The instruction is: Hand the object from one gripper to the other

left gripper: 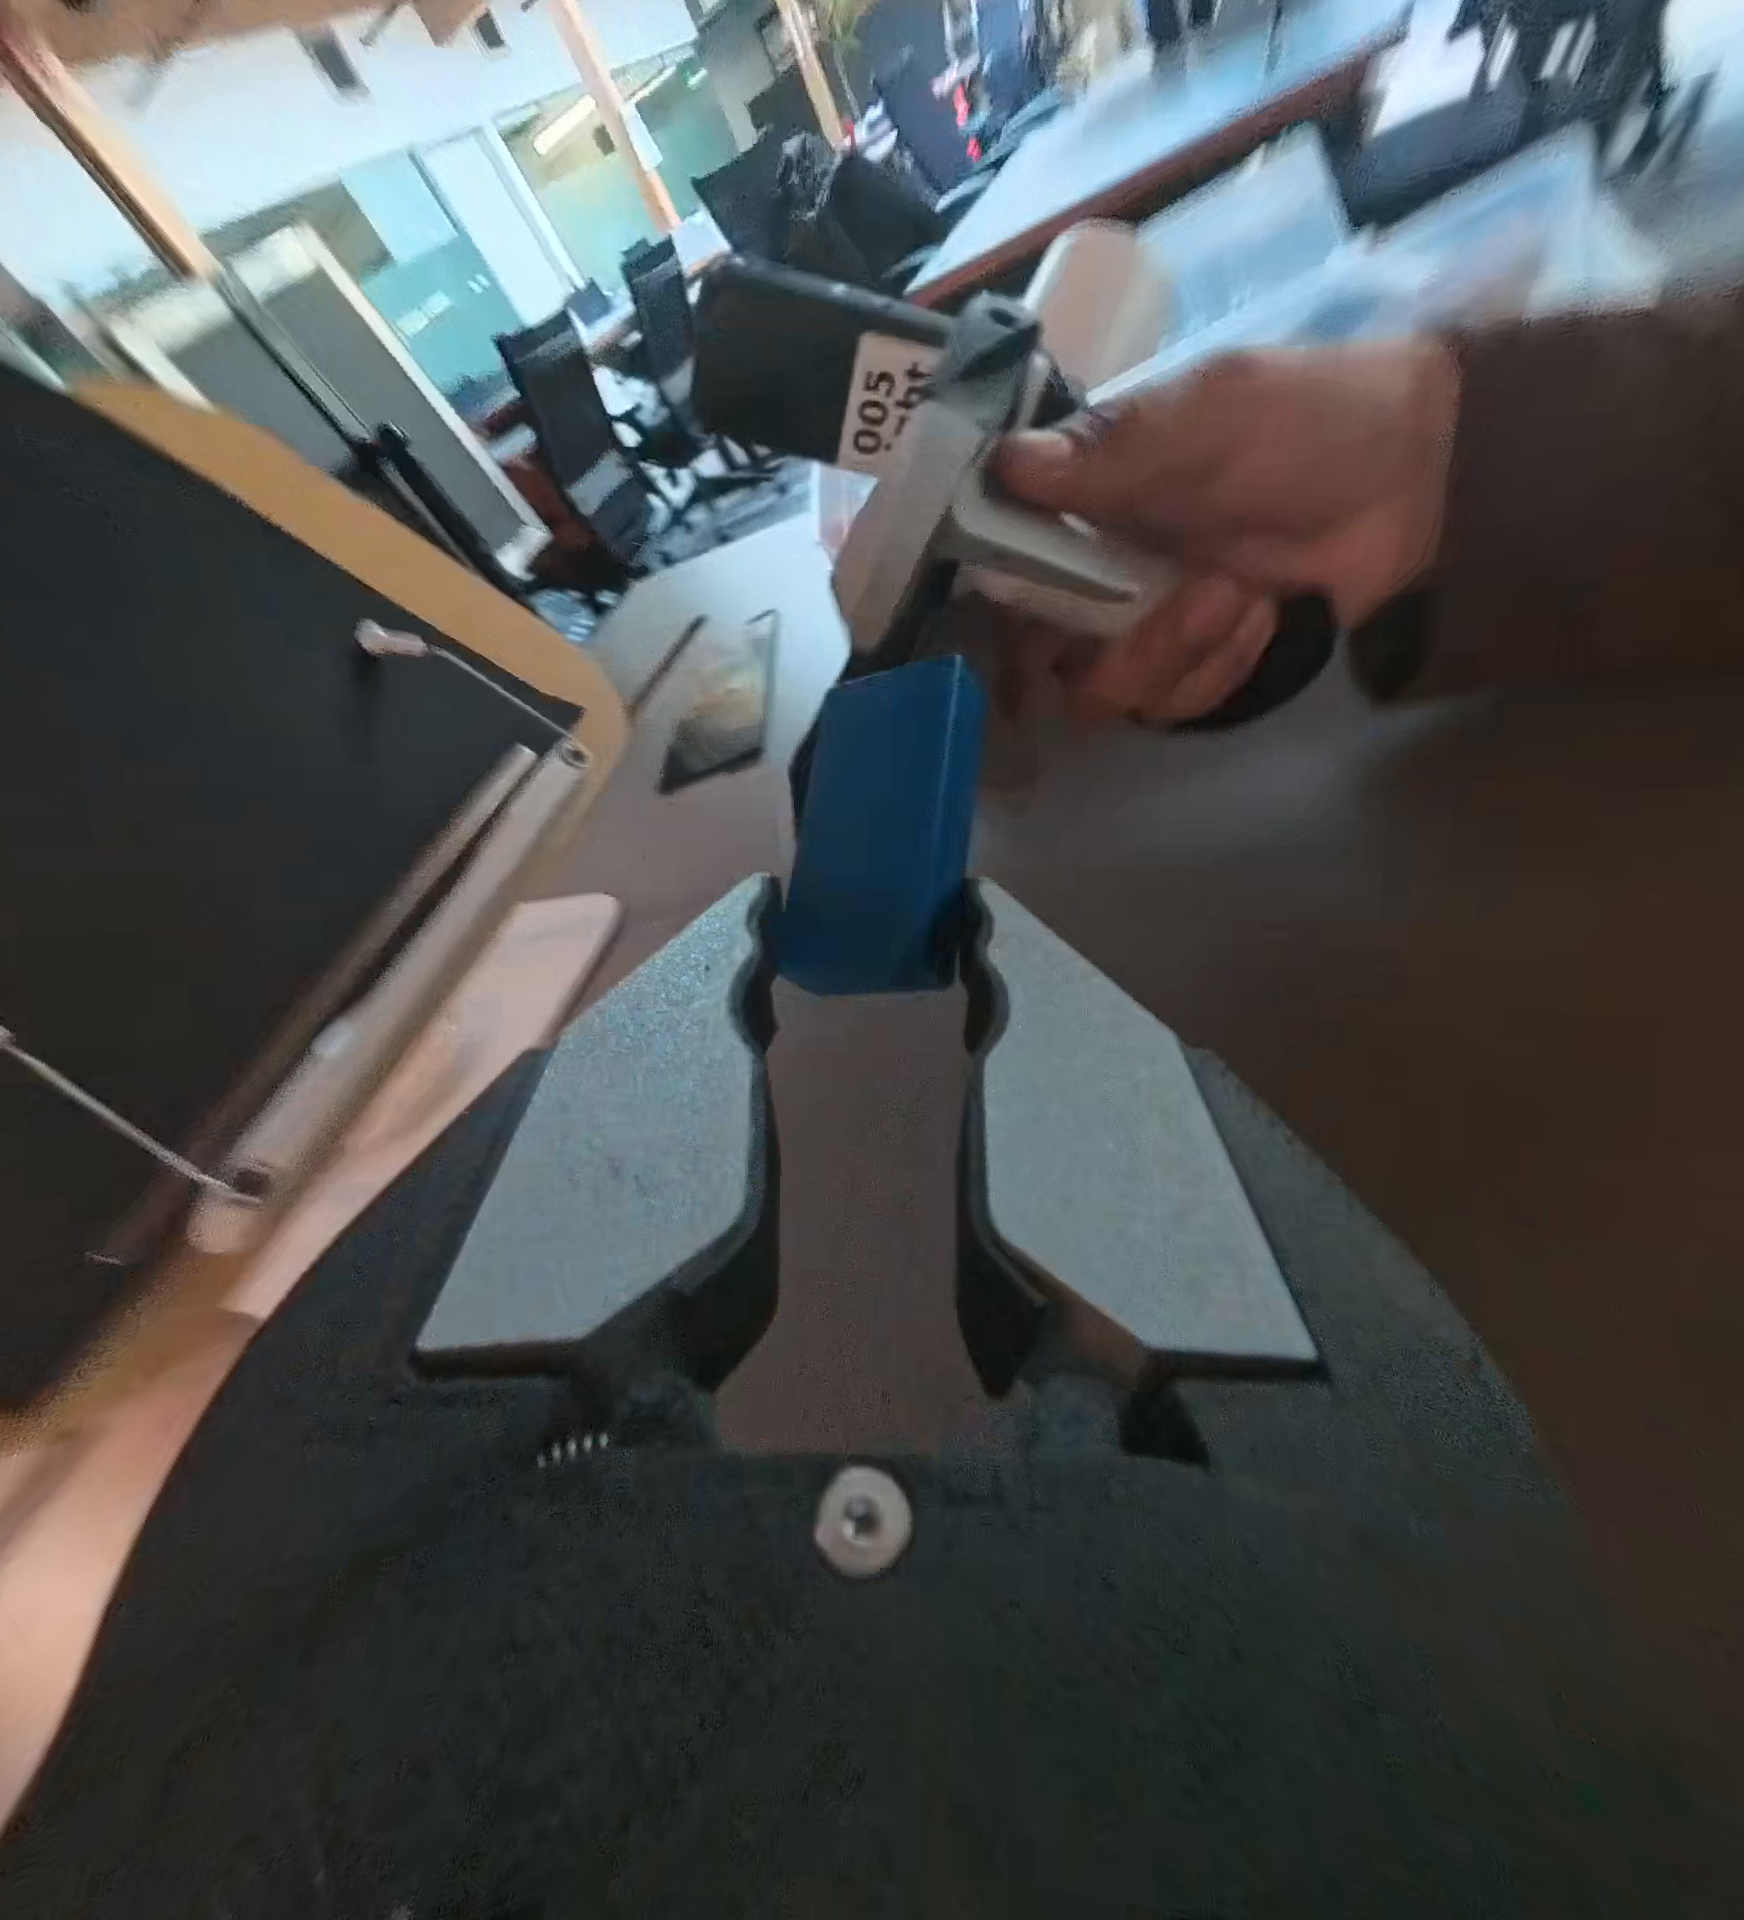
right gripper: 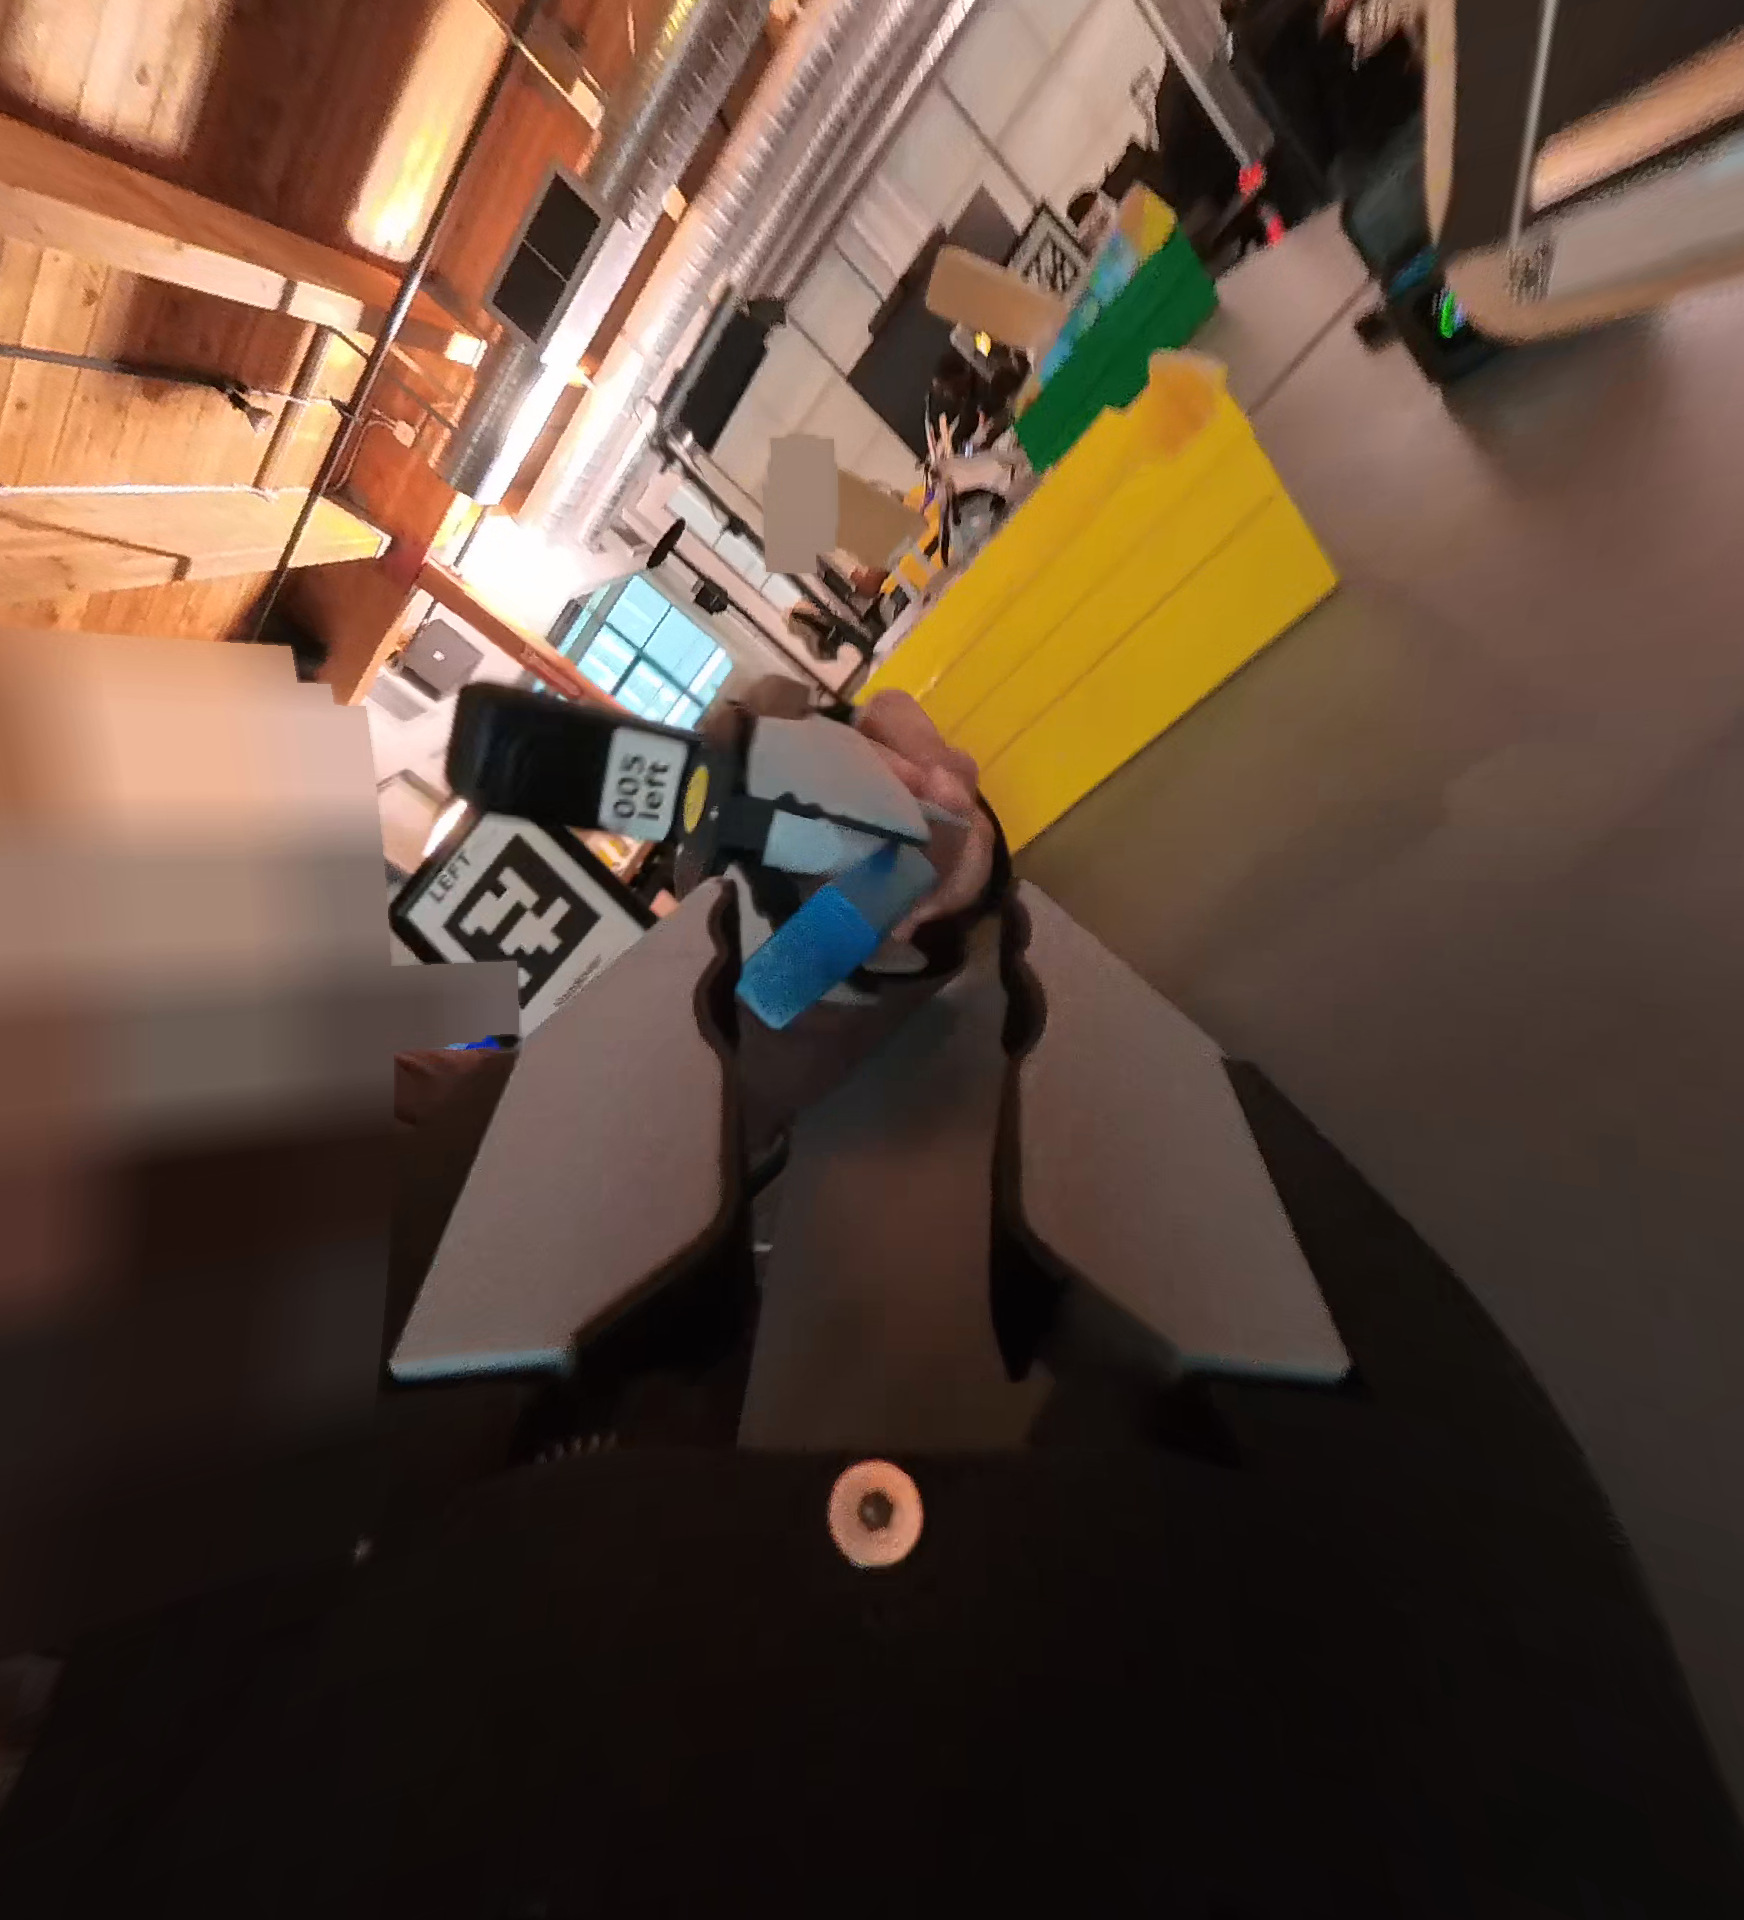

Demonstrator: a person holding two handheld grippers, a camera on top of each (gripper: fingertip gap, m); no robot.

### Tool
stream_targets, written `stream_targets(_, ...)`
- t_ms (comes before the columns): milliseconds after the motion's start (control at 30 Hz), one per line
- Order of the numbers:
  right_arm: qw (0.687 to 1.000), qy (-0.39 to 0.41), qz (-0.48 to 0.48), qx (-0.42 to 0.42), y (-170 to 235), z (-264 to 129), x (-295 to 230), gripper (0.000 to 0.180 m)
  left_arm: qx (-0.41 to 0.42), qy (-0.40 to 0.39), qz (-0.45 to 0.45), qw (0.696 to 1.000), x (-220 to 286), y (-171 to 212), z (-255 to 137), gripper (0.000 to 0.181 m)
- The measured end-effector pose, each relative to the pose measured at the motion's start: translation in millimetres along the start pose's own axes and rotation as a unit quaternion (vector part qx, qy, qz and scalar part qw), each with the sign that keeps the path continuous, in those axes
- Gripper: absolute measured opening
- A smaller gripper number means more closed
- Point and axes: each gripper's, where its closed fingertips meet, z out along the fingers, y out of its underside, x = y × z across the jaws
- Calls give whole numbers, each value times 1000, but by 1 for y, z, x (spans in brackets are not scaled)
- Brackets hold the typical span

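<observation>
A blue rectangular block [left gripper: 878, 821] stands upright between the fingertips of my left gripper [left gripper: 873, 935], which is shut on its lower end. My right gripper [left gripper: 894, 665], held by a hand [left gripper: 1252, 520], reaches down from the upper right to the block's top end; its fingertips there are mostly hidden. In the right wrist view the block [right gripper: 806, 961] pokes out between the fingers of my right gripper [right gripper: 863, 935]. These are spread wide, with a gap on the block's right side. The left gripper [right gripper: 873, 868] clamps the block's far end.
A black panel with a wooden rim [left gripper: 120, 831] stands close on the left. A brown table top [left gripper: 1367, 883] lies below. A yellow bin [right gripper: 1107, 644] and a green bin [right gripper: 1117, 322] sit beyond. A black-and-white marker card [right gripper: 515, 925] hangs near the left gripper.
</observation>
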Motion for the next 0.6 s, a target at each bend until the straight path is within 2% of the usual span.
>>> stream_targets(33, 1000, 2, -27, 11, -5, -2, -4, 51, 9, 17, -56, 998, -2, 0, 0, 31)
stream_targets(200, 988, 31, -153, -5, -4, 3, -20, 61, 35, 119, -251, 960, 3, 3, -2, 31)
stream_targets(300, 977, 48, -204, -41, 8, 11, -21, 65, 72, 197, -354, 912, 12, -11, -8, 31)
stream_targets(367, 968, 46, -237, -68, 17, 15, -26, 65, 91, 249, -402, 876, 19, -20, -14, 31)
stream_targets(433, 956, 42, -276, -91, 26, 18, -32, 65, 81, 278, -418, 861, 27, -19, -15, 31)
stream_targets(467, 950, 41, -295, -94, 29, 19, -36, 60, 71, 283, -416, 861, 31, -17, -14, 31)
stream_targets(500, 943, 40, -315, -96, 31, 20, -39, 47, 63, 288, -413, 861, 34, -15, -13, 32)
stream_targets(533, 937, 41, -332, -104, 36, 21, -40, 22, 61, 295, -413, 860, 37, -15, -13, 31)
stream_targets(600, 924, 55, -355, -127, 42, 20, -37, 19, 58, 301, -415, 857, 40, -15, -12, 31)
